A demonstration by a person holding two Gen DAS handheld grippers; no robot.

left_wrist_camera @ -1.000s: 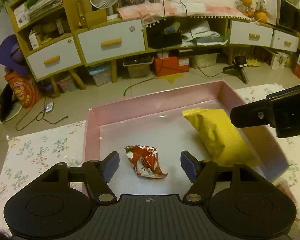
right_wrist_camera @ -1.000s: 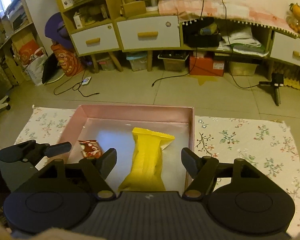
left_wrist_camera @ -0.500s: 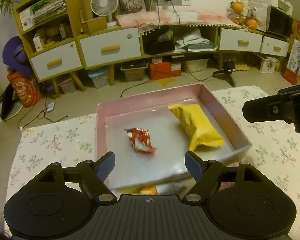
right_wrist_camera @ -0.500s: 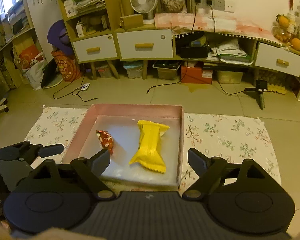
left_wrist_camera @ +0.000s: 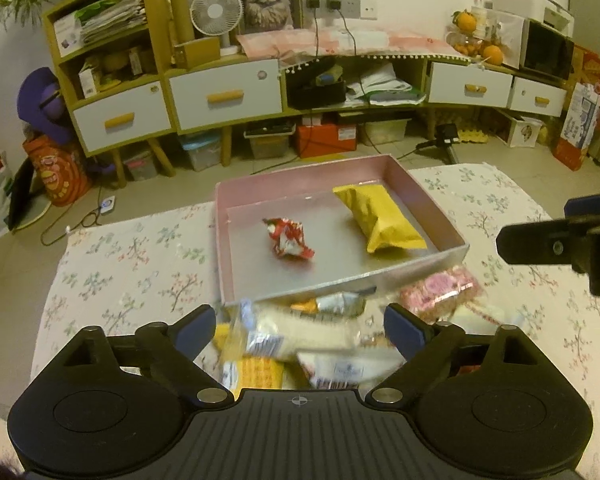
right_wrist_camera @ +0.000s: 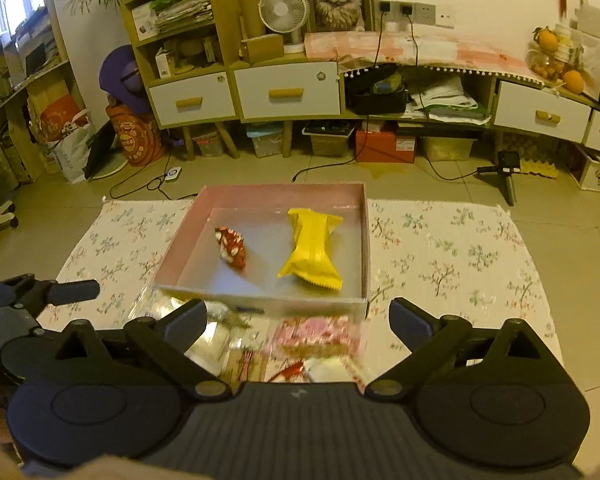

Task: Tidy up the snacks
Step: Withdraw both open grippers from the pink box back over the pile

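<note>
Floral cloth [left_wrist_camera: 132, 264] under pink box [left_wrist_camera: 236, 196], snacks [left_wrist_camera: 300, 332]

Yellow packet [right_wrist_camera: 312, 250], red wrapper [right_wrist_camera: 231, 247] inside pink box [right_wrist_camera: 362, 240].

Print on the snack wrappers [left_wrist_camera: 300, 336] and floor bags is too blurred to read

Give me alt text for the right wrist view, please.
A shallow pink box on a floral cloth holds a red crinkled wrapper and a yellow snack packet. The right gripper hangs open and empty over loose snack packets in front.
</note>
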